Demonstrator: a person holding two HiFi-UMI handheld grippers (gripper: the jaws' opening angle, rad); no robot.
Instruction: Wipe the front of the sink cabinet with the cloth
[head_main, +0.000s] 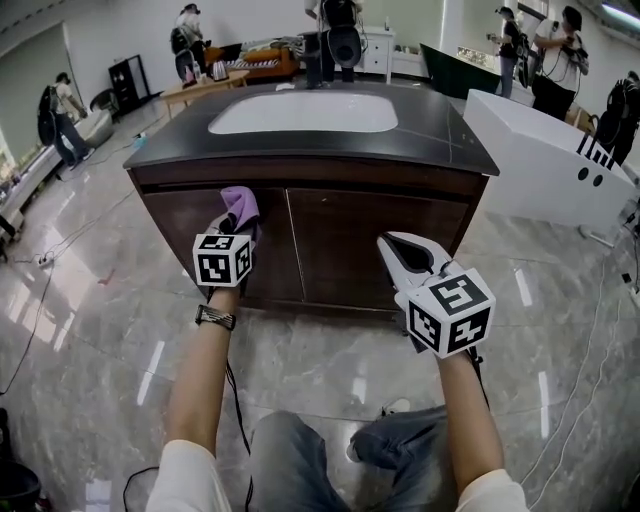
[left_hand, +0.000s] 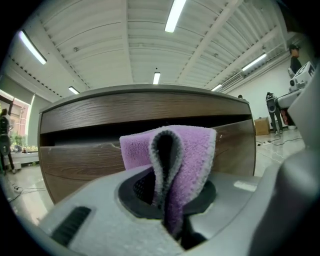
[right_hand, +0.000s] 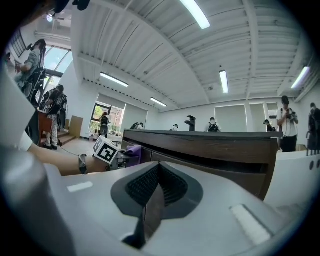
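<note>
Between left gripper (head_main: 236, 222) jaws: fuzzy purple cloth (left_hand: 192, 150), grey-edged, folded into a loop, pinched tight.
Ahead of that cloth: sink cabinet (head_main: 370, 235), flat dark wood-grain front, just beyond the fold.
Right gripper (head_main: 408, 258): ribbed jaws pressed together, nothing between, cabinet front ahead.

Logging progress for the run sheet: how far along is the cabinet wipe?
Done: cloth clamped in the left gripper, held up by the left door near its top. In hand: first contact; touching can't be confirmed. Left: the whole cabinet front, no wipe marks visible. Right gripper is shut and empty.
</note>
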